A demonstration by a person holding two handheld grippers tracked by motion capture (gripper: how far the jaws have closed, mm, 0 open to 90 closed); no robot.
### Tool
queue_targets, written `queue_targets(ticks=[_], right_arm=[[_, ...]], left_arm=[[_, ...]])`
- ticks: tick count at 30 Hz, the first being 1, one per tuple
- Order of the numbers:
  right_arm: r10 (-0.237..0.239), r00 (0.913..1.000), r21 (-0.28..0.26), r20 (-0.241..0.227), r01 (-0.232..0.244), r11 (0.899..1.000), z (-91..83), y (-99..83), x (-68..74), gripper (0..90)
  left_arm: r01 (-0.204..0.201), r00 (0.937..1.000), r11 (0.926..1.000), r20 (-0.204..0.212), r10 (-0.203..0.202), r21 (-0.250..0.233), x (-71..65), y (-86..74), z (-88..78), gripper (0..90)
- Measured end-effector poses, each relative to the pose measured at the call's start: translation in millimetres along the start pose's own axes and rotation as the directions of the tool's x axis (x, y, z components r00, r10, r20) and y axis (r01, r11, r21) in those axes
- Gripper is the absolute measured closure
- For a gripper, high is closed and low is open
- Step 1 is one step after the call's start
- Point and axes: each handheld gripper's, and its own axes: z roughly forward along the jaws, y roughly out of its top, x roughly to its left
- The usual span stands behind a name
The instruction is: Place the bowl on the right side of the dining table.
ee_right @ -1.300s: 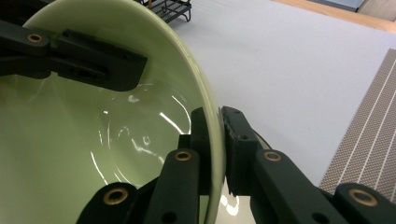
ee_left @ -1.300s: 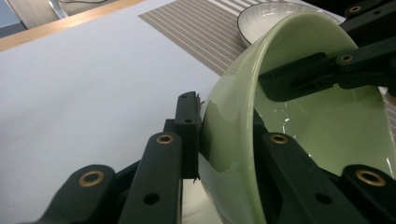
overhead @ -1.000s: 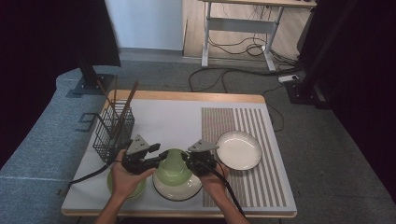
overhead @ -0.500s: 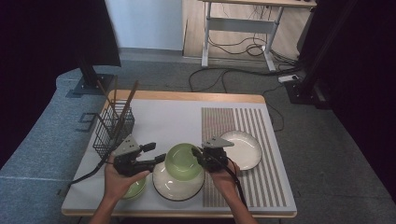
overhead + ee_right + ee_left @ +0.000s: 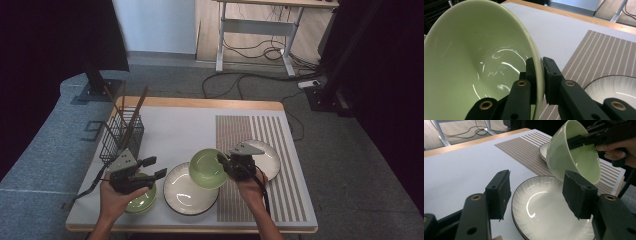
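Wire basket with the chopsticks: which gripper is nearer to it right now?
Left. The left gripper hovers just in front of the wire basket; the right gripper, holding the green bowl, is farther right.

Light fell softly from above onto the pale table [image 5: 175, 125], while the room's sides sat near black. Curved glare streaked the white plate [image 5: 541, 205] and green bowl [image 5: 474, 62]. Nearest jaws looked slightly soft, perhaps out of focus.
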Motion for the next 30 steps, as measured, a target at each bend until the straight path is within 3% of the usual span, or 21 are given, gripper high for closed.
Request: queue_targets(ticks=[7,12,30], right_arm=[[-0.004,0.9999,0.013,0.012,0.004,1.0,0.2,-3.8,-7.3,84.0],[-0.008,0.9998,0.02,0.019,0.008,1.0,0.7,-5.4,-9.6,84.0],[0.061,0.9953,-0.015,0.075,-0.061,0.998,-17.9,-7.4,-39.5,83.9]], left_arm=[[0.005,0.9999,0.9997,-0.013,-0.005,0.026,3.8,-10.4,-4.8,38.1],[0.02,0.9994,0.9992,0.027,-0.021,0.036,5.7,-10.6,-8.0,36.5],[0.003,1.0,0.9977,0.006,-0.003,0.067,12.2,-10.9,-10.5,36.5]])
